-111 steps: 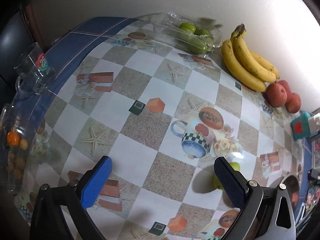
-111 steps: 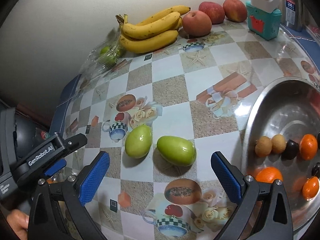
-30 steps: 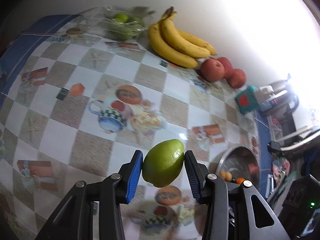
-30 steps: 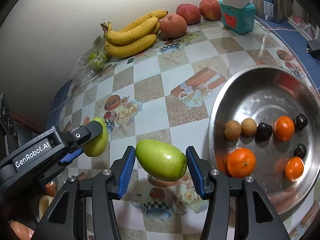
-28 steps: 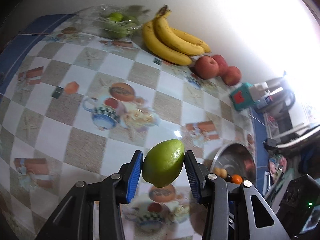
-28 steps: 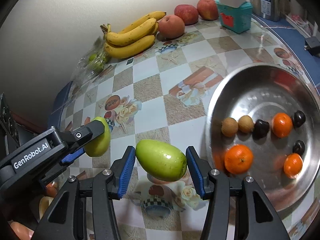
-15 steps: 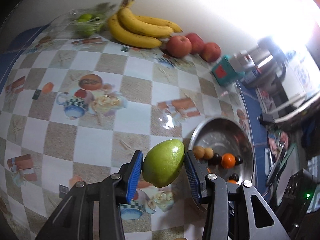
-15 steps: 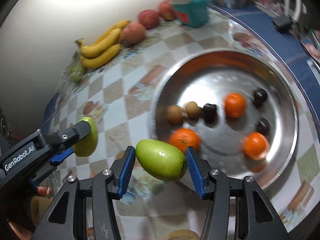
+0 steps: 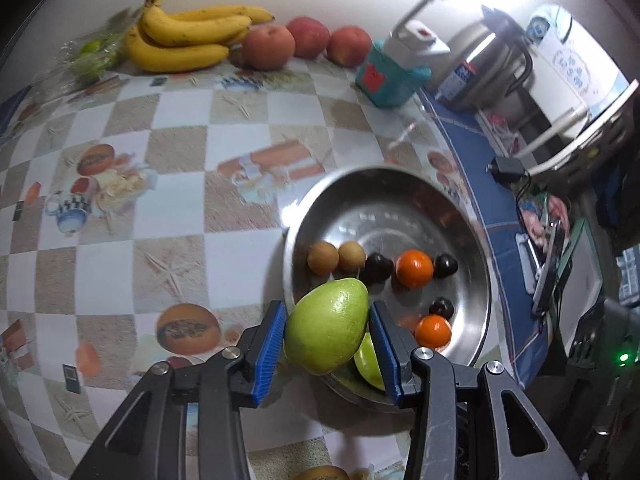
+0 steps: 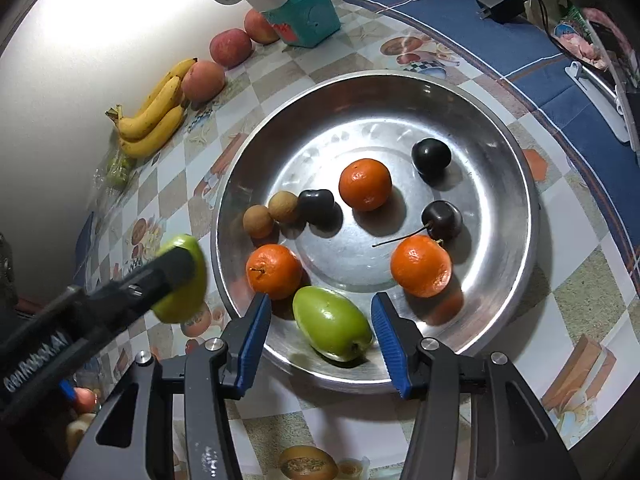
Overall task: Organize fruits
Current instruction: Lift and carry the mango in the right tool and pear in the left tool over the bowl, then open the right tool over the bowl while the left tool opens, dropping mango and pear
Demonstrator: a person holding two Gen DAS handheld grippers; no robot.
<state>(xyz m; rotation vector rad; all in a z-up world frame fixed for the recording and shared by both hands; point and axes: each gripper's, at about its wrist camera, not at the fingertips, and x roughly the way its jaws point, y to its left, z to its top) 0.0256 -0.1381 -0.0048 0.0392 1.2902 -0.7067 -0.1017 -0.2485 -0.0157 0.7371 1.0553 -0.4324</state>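
Green glossy mango (image 9: 326, 338) clamped in left gripper (image 9: 328, 344); right gripper (image 10: 322, 330) released, 2nd mango (image 10: 331, 329) in steel bowl (image 10: 516, 184)

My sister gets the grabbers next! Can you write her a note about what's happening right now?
Left gripper: shut on a green fruit, held in the air at the near-left rim of the metal bowl.
Right gripper: open, its blue pads either side of the second green fruit, which lies in the bowl.
Done: one green fruit is in the bowl, with three oranges, three dark fruits and two small brown ones.
Left: put the held green fruit in the bowl and let go. The bananas and red apples are by the wall.
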